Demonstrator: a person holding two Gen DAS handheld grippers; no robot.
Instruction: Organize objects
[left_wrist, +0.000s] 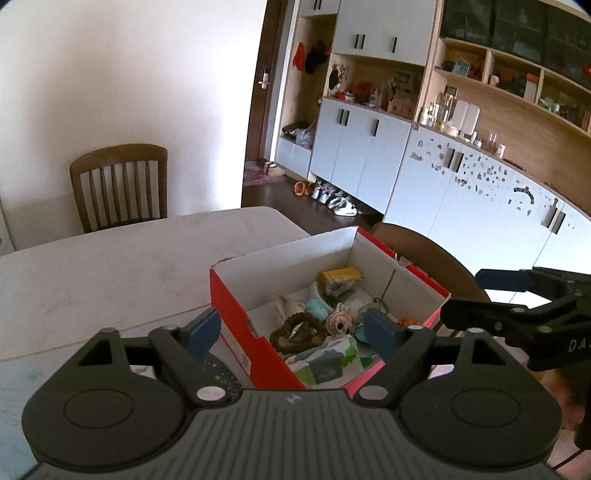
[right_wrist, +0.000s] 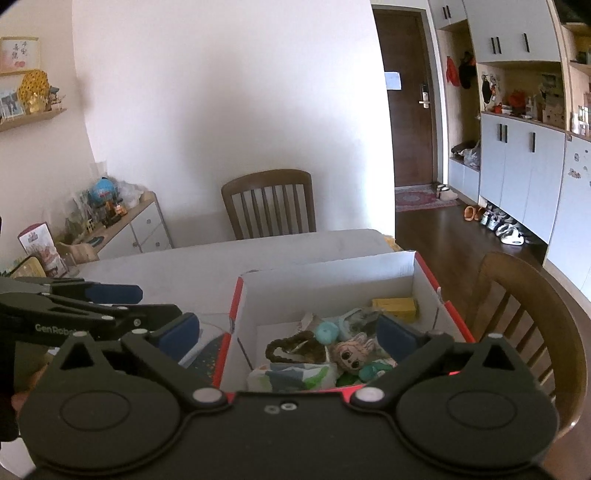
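Observation:
A red shoebox (left_wrist: 236, 325) with a white inside stands open on the pale table (left_wrist: 110, 266). In it lie a yellow packet (left_wrist: 340, 275), a teal ball (left_wrist: 317, 309), a small doll face (left_wrist: 339, 323), a brown braided ring (left_wrist: 295, 332) and a green-and-white pouch (left_wrist: 325, 360). My left gripper (left_wrist: 291, 334) hovers open over the box's near left corner, its pads pressing nothing. My right gripper (right_wrist: 289, 334) is open too, above the near end of the box (right_wrist: 325, 284), holding nothing. Each gripper shows in the other's view, the right gripper (left_wrist: 480, 297) beside the box and the left gripper (right_wrist: 147, 301) off its left side.
One wooden chair (right_wrist: 269, 203) stands at the table's far side, another chair (right_wrist: 535, 314) right beside the box. A dark patterned mat (right_wrist: 207, 356) lies left of the box. Pale cabinets (left_wrist: 369, 147) line the right wall, with shoes (left_wrist: 332, 199) on the floor below.

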